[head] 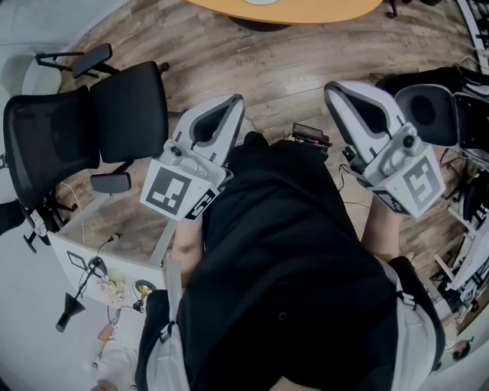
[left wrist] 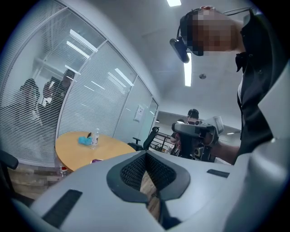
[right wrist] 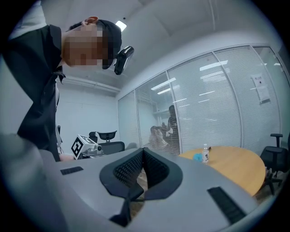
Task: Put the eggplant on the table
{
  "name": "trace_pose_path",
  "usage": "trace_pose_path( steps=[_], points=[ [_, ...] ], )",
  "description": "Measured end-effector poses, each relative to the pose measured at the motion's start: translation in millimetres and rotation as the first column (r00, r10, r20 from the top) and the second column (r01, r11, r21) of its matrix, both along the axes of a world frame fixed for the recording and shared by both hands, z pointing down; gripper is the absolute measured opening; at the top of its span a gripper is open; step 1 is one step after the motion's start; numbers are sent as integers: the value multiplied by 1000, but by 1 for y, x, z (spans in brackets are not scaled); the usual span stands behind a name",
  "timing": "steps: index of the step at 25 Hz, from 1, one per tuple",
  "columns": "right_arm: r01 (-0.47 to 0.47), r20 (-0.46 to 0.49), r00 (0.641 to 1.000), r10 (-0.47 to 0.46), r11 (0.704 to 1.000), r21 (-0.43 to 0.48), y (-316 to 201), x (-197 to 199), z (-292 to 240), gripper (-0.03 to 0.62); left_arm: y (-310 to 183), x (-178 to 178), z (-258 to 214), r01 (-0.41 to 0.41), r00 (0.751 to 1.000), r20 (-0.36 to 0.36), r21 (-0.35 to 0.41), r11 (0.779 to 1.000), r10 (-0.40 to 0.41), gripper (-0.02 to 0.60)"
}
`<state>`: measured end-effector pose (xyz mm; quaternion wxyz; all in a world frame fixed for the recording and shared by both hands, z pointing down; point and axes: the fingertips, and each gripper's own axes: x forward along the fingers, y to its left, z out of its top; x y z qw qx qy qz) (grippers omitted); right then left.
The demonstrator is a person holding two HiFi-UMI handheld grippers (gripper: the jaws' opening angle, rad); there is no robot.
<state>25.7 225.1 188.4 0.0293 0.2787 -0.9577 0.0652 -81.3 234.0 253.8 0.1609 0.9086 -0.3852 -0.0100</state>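
Jaws closed, empty, on left gripper (left wrist: 146,153) and right gripper (right wrist: 143,149). Ahead of left gripper a round table (left wrist: 74,146), small purple shape (left wrist: 97,160) at its near edge; too small to confirm as eggplant.

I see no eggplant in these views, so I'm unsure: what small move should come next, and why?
Probably walk toward the round table while scanning for the eggplant: left gripper and right gripper are both shut and empty, and no view shows it clearly.

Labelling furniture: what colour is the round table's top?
The table top is light orange-tan, clearest in the right gripper view.
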Motion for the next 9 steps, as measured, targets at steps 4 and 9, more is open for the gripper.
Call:
trace_pose_path(
  steps=[4, 9],
  points=[
    [-3, -10, 1000, 3, 1000, 17, -1, -4, -1, 17, -1, -3, 3, -8, 1000, 2, -3, 1000, 8, 11],
    [-5, -25, 1000, 6, 999, 33, -6, -13, -2, 17, -6, -8, 6, -14, 1000, -2, -7, 1000, 14, 11]
  ],
)
